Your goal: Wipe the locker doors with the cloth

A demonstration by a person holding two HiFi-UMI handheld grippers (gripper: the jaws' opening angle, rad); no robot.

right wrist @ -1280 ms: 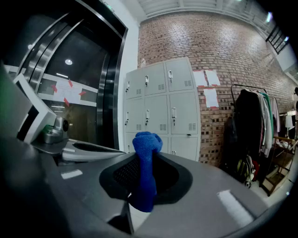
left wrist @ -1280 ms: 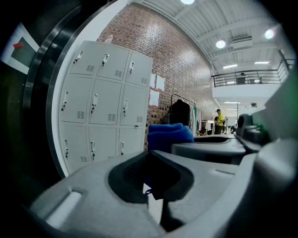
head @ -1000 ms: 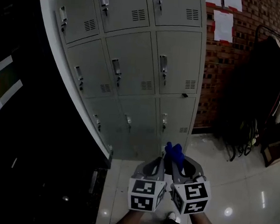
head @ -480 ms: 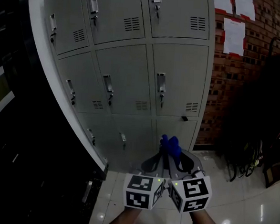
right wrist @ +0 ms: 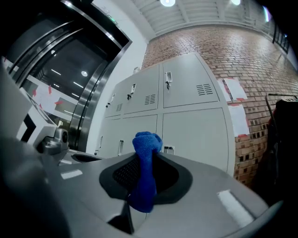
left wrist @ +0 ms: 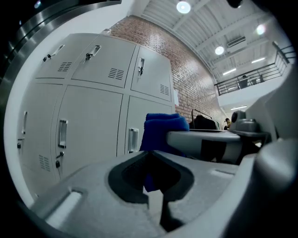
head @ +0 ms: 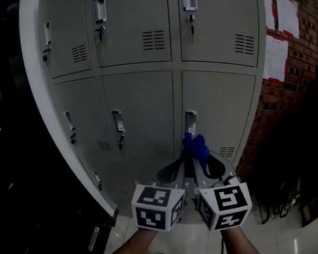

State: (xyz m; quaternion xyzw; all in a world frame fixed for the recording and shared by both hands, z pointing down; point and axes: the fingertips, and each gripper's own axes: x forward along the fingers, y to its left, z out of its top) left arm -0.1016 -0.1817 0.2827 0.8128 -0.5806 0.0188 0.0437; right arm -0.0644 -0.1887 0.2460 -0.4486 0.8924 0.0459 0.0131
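Grey locker doors (head: 138, 111) fill the head view, in rows with handles and vents. My right gripper (head: 199, 156) is shut on a blue cloth (head: 197, 145), whose bunched end sticks up past the jaws, just below the handle (head: 190, 120) of the middle row's right-hand door. The cloth (right wrist: 145, 144) stands upright between the jaws of the right gripper (right wrist: 139, 186). Pressed against its left side is my left gripper (head: 182, 155), shut, with nothing seen in it. From the left gripper (left wrist: 156, 186) view the cloth (left wrist: 163, 128) shows beyond its jaws. Whether the cloth touches the door I cannot tell.
A red brick wall (head: 280, 105) with white papers (head: 275, 56) pinned on it runs to the right of the lockers. Dark clothes and bags (head: 302, 177) hang at the far right. Glossy floor tiles (head: 270, 251) lie below. A dark panel (head: 13, 195) borders the lockers on the left.
Both grippers have risen together with the cloth, from in front of the bottom locker row up to the middle row's right door. The lockers now look nearer and larger.
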